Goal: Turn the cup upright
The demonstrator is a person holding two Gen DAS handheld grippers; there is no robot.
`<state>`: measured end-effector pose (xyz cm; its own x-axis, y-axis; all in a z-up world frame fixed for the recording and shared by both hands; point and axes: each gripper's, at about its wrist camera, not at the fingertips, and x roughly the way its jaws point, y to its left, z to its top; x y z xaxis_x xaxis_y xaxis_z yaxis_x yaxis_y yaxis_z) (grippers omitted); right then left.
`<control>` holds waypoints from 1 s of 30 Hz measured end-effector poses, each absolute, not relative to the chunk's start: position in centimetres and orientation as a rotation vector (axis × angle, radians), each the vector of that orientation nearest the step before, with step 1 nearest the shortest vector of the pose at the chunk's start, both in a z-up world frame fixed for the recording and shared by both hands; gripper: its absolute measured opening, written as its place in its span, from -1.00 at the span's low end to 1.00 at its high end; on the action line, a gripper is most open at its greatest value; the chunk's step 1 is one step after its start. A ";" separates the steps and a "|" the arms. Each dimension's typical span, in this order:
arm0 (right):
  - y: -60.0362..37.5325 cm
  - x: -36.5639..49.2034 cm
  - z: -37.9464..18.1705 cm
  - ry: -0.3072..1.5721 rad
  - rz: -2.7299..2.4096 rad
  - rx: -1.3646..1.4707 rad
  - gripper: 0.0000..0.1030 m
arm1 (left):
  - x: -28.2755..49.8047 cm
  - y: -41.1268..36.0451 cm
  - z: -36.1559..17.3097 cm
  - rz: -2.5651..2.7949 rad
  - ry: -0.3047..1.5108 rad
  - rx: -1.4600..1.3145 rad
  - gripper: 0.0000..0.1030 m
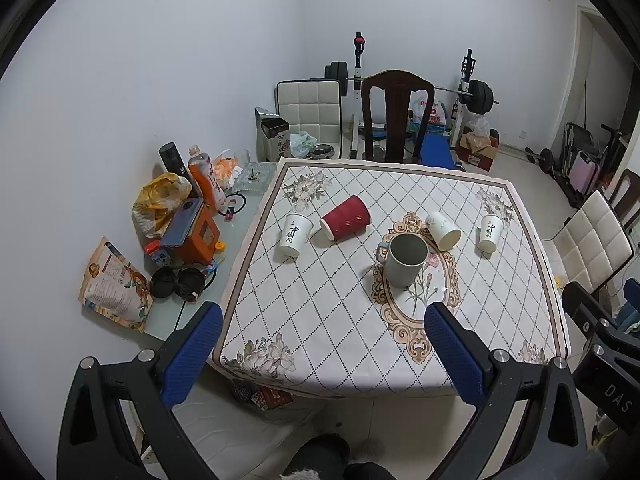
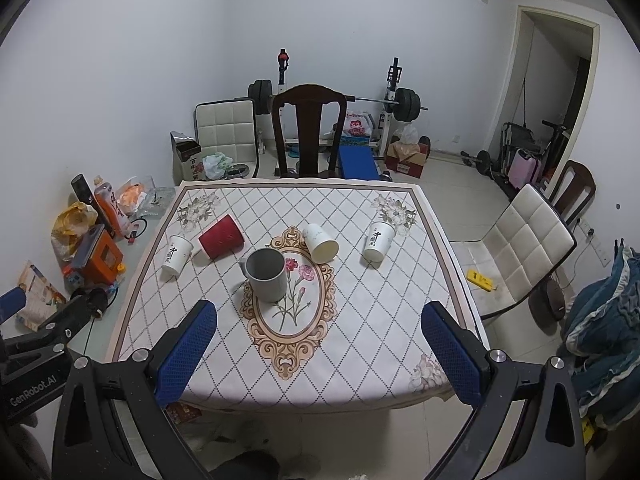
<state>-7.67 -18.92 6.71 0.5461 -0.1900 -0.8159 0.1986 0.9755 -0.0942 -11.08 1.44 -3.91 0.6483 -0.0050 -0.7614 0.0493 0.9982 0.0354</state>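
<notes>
Lying sideways: red cup [image 1: 346, 218]

We see a table [image 2: 360, 360] under a diamond-patterned cloth [image 2: 352, 312] at frame centre. On it stands an upright grey mug [image 2: 267, 278]; a red cup [image 2: 221, 237] and three white paper cups [image 2: 177, 255] [image 2: 321, 242] [image 2: 379, 241] lie tipped across the upper half.

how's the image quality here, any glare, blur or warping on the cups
Left wrist view: strong fisheye bowing of the table edges, dark corner vignette, flat dim light; the red cup and grey mug are sharp, no glare. Right wrist view: same warping and soft light, faint shadows, cups crisp.
</notes>
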 end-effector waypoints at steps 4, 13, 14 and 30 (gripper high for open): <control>-18.7 -7.5 6.7 0.968 -0.225 0.011 1.00 | -11.0 1.3 -3.9 -0.029 0.866 0.052 1.00; -18.5 -7.2 6.6 0.974 -0.218 0.009 1.00 | -10.9 1.4 -4.0 -0.028 0.870 0.052 1.00; -18.5 -7.1 6.6 0.974 -0.218 0.007 1.00 | -10.9 1.4 -4.1 -0.028 0.871 0.051 1.00; -18.5 -7.2 6.0 0.984 -0.222 0.009 1.00 | -10.7 1.6 -4.4 -0.033 0.874 0.054 1.00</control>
<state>-7.18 -18.47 6.02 0.5330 -0.1818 -0.8263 0.1901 0.9774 -0.0925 -10.72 1.56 -4.45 0.6412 -0.0068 -0.7674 0.0508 0.9981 0.0337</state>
